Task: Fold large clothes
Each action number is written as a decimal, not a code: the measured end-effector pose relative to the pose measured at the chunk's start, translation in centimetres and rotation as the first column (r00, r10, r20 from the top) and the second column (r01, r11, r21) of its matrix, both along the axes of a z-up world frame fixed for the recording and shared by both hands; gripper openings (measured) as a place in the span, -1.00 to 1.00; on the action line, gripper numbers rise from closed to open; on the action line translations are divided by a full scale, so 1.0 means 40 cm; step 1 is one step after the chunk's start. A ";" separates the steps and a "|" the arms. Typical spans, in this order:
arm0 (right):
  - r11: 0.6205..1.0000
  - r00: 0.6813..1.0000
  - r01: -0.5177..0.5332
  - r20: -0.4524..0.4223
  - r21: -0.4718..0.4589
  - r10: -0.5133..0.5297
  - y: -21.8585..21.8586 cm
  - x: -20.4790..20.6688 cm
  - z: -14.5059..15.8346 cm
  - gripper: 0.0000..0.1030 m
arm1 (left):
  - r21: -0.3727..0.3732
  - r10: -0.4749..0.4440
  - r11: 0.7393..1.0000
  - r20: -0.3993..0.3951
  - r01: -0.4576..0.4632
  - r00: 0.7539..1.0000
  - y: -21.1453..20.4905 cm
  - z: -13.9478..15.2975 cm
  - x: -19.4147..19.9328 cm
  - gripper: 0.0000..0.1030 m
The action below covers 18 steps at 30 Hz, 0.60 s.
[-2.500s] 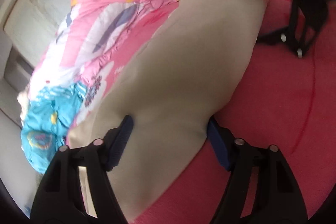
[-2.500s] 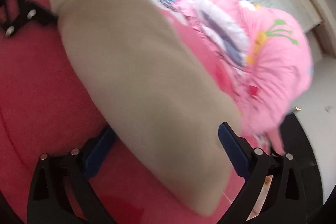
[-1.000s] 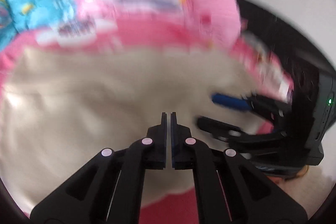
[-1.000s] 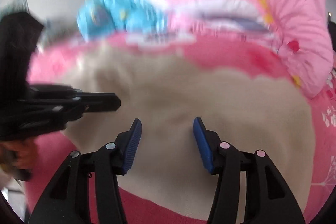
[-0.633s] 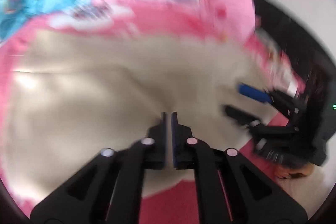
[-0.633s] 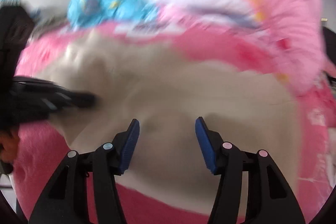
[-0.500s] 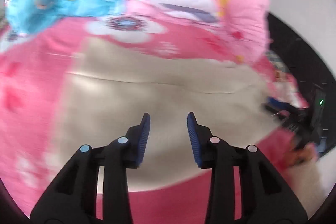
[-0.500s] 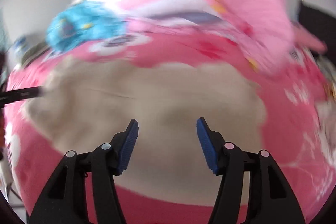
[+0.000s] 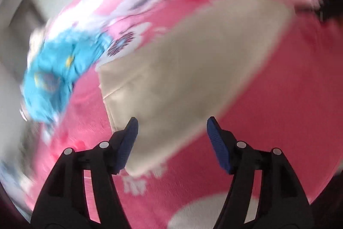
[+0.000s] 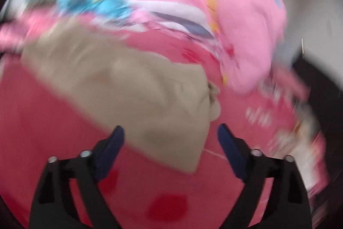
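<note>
Two grippers: spreading their jaws now, clamping on nothing.
Left gripper (image 9: 172, 138): opening wide after being pressed together a second ago; hovering at one end of the beige garment (image 9: 193, 70), pads clear of the cloth.
Right gripper (image 10: 171, 144): widening too, hanging over the garment's other end.
Garment: lying released and folded into a long strip on the pink bed cover (image 9: 289, 111), beside the bunched pink quilt (image 10: 242, 35).
Meaning: probably finishing one fold and getting ready for a fresh grasp.
</note>
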State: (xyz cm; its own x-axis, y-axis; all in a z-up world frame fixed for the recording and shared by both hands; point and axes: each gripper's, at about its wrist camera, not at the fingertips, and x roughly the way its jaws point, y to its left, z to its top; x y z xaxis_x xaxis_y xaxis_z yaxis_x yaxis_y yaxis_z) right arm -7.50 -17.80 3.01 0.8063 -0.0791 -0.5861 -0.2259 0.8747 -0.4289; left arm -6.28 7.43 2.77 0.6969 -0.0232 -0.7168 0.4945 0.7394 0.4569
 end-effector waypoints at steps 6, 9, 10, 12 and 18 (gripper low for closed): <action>0.935 1.000 0.001 -0.008 -0.355 -0.004 0.096 0.063 -0.125 0.82 | 0.256 -0.023 0.967 0.143 -0.014 0.990 -0.034 -0.129 0.031 -0.12; 0.937 0.998 0.042 0.049 -0.346 -0.026 0.096 0.118 -0.130 0.85 | 0.335 -0.051 0.942 0.248 -0.036 0.967 -0.064 -0.169 0.072 -0.40; 0.936 0.999 0.045 0.044 -0.349 -0.032 0.100 0.141 -0.133 0.70 | 0.335 -0.041 0.941 0.267 -0.053 0.963 -0.072 -0.180 0.093 -0.49; 0.924 0.997 0.073 0.014 -0.375 -0.073 0.110 0.184 -0.144 -0.39 | 0.340 -0.037 0.938 0.300 -0.071 0.953 -0.076 -0.181 0.096 -0.61; 0.919 0.988 0.106 0.142 -0.381 -0.055 0.149 0.034 -0.076 -0.63 | 0.132 0.017 0.990 0.169 -0.040 0.986 0.049 -0.039 0.043 -0.65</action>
